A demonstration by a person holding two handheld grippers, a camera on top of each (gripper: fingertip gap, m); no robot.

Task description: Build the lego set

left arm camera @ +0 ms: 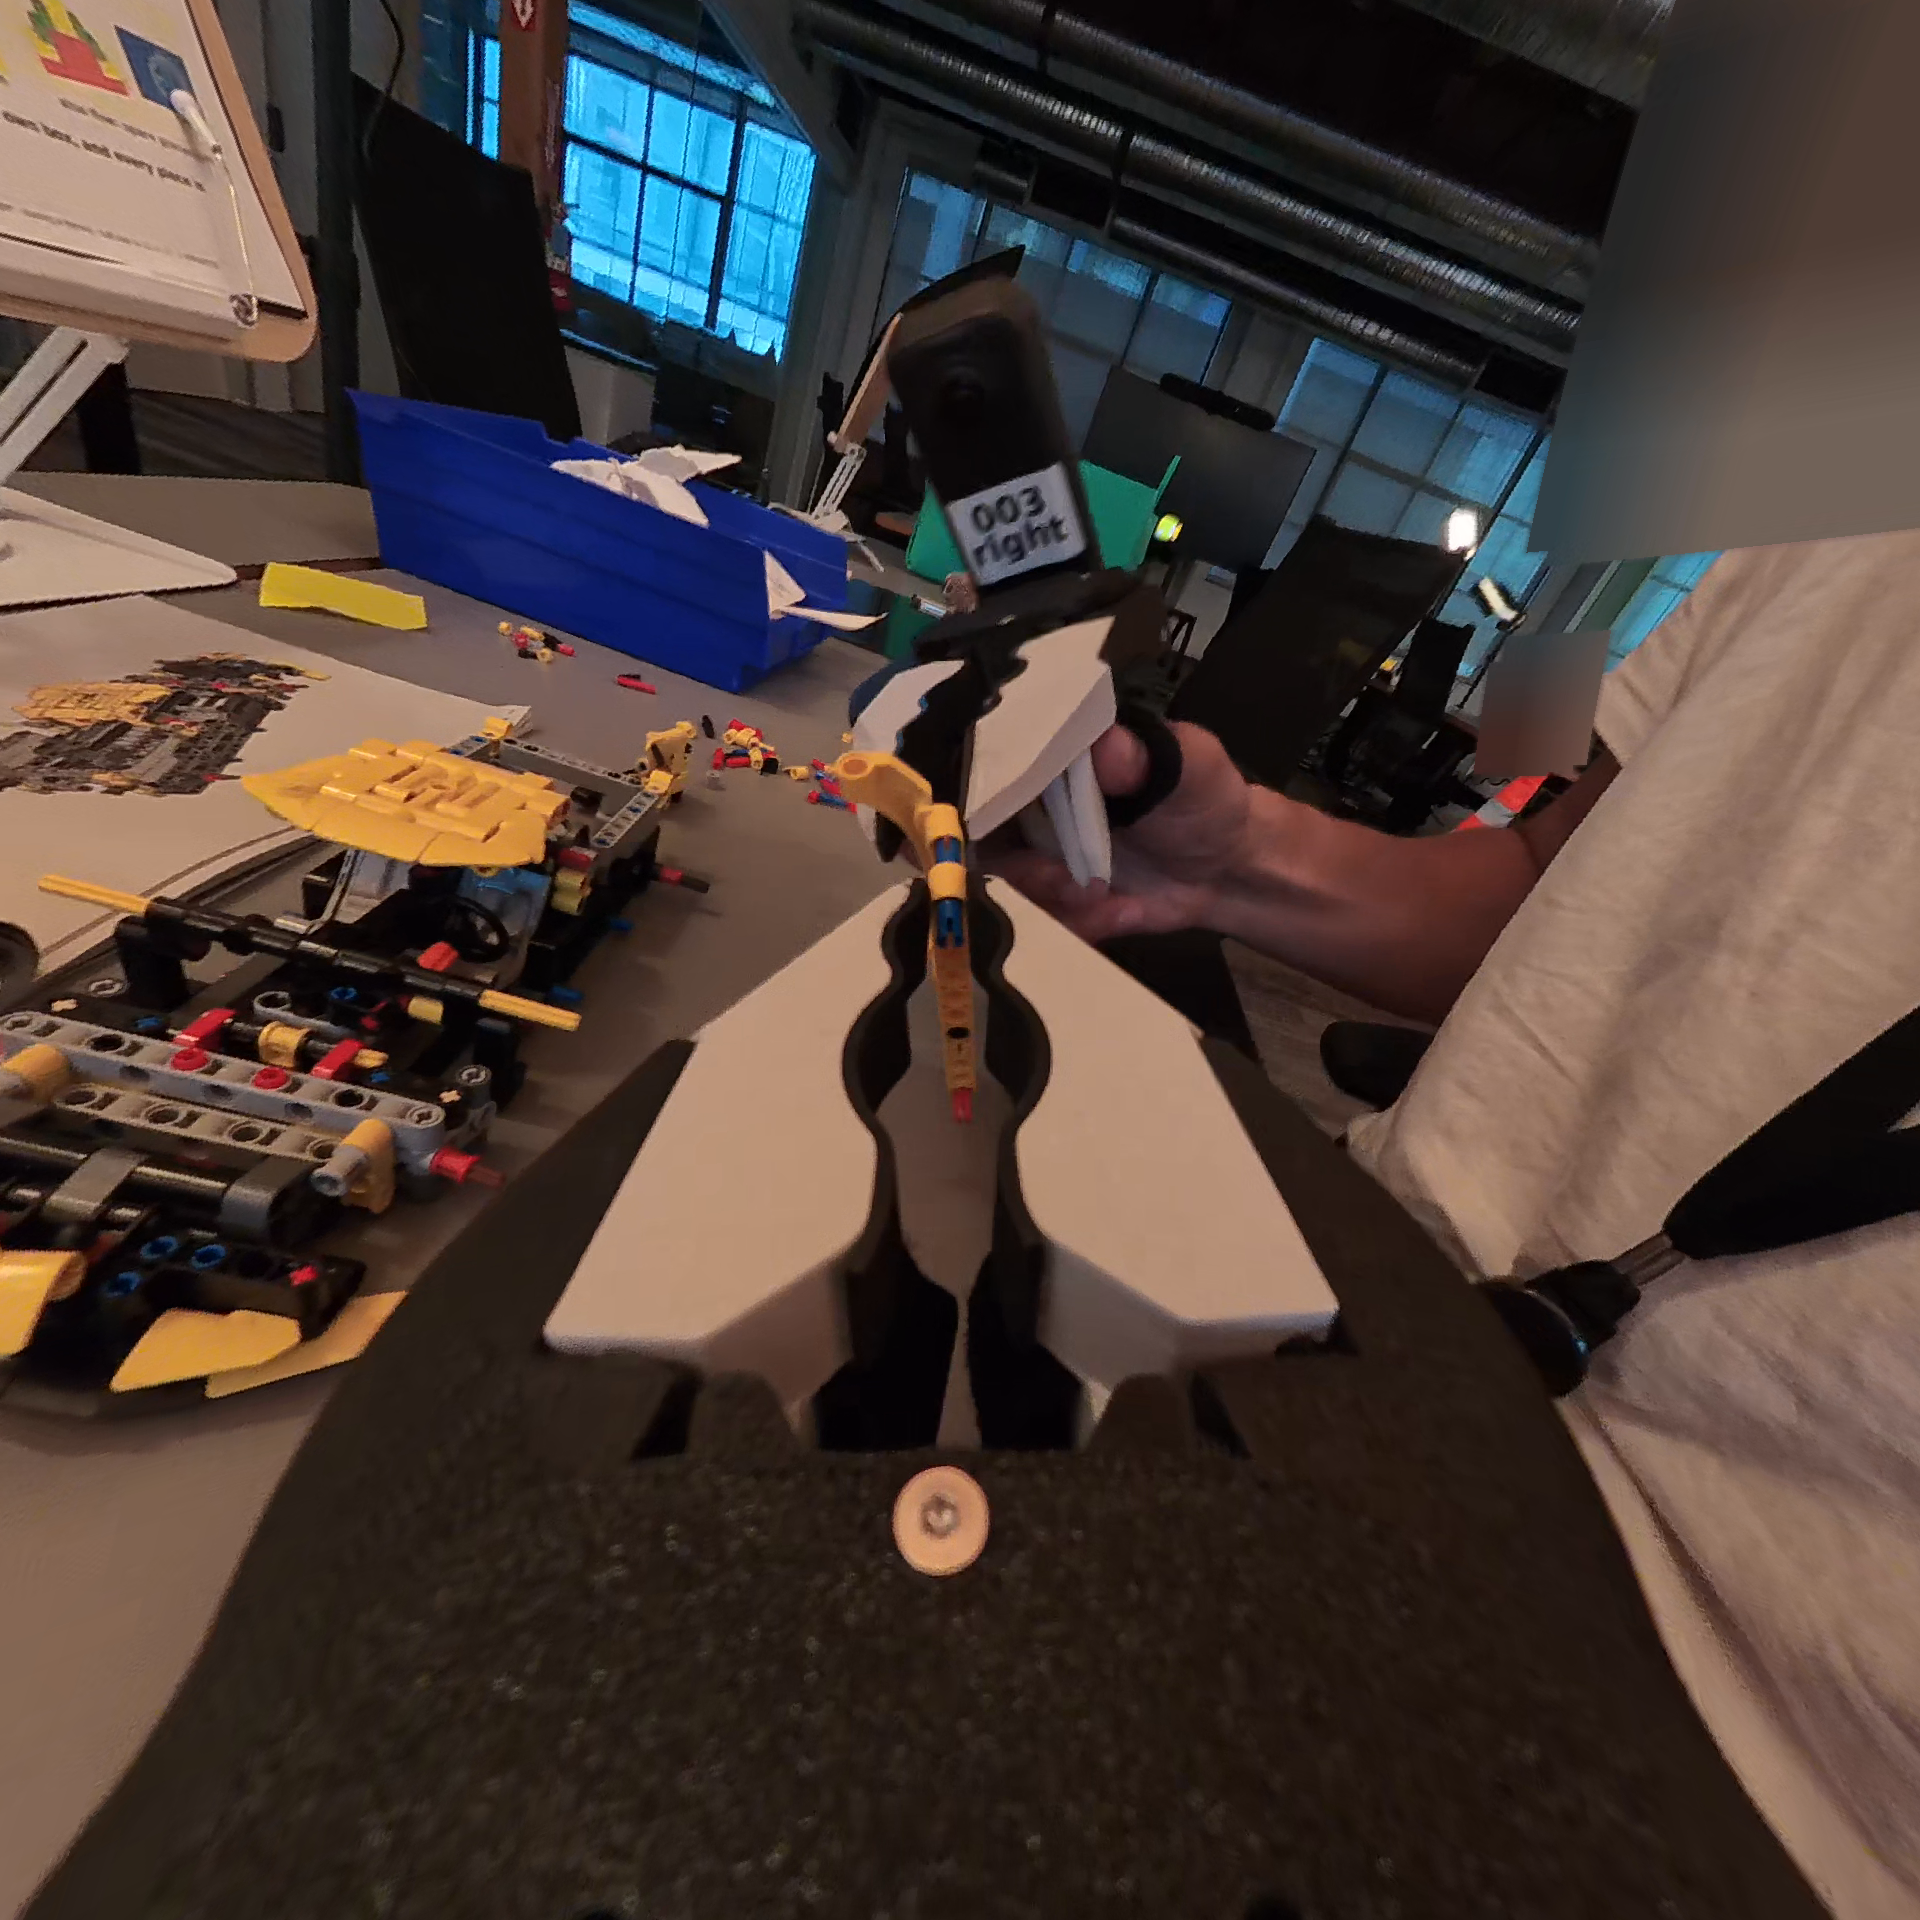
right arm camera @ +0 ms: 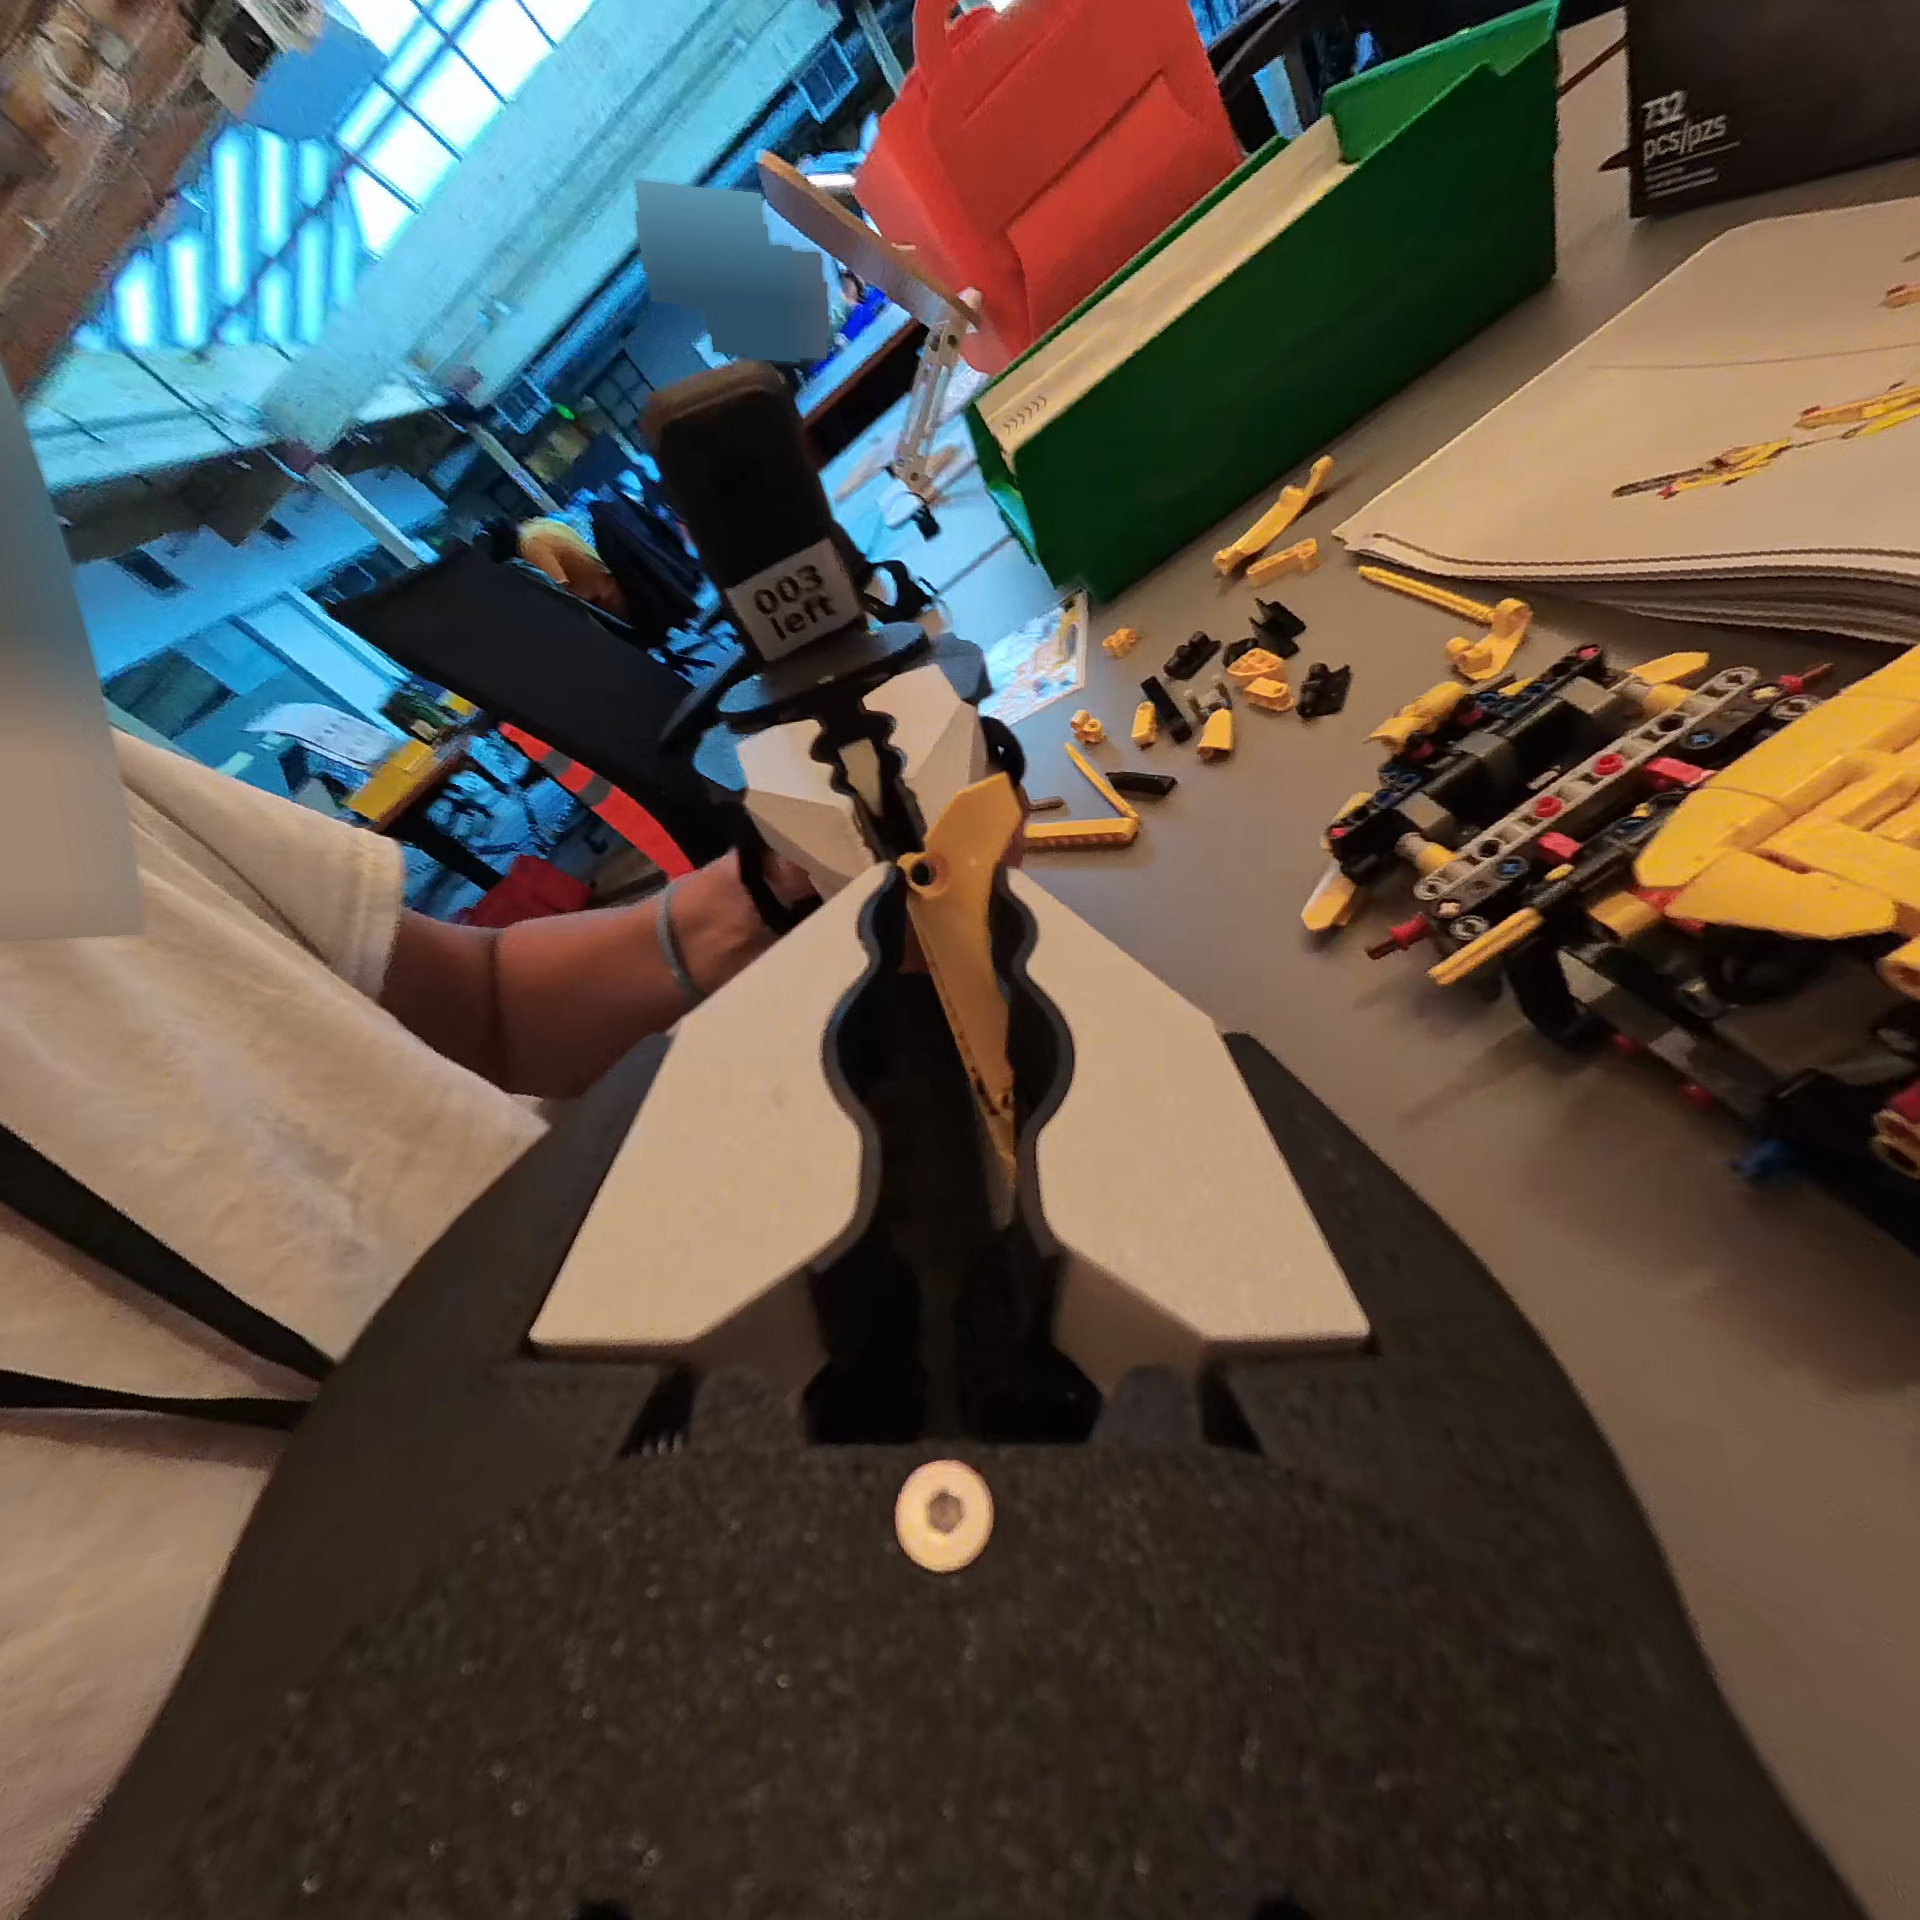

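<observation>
Left wrist view: both hand-held grippers (left arm camera: 943, 904) (right arm camera: 940, 883) clamp the yellow beam (left arm camera: 951, 987), lengthwise between them.

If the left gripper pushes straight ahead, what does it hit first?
Likely the right gripper, facing it close ahead. The left gripper holds a yellow lego piece whose tip looks touching it; depth unclear.

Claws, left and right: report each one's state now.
Left claw: shut on the yellow beam with red pin.
Right claw: shut on the yellow curved panel.
</observation>
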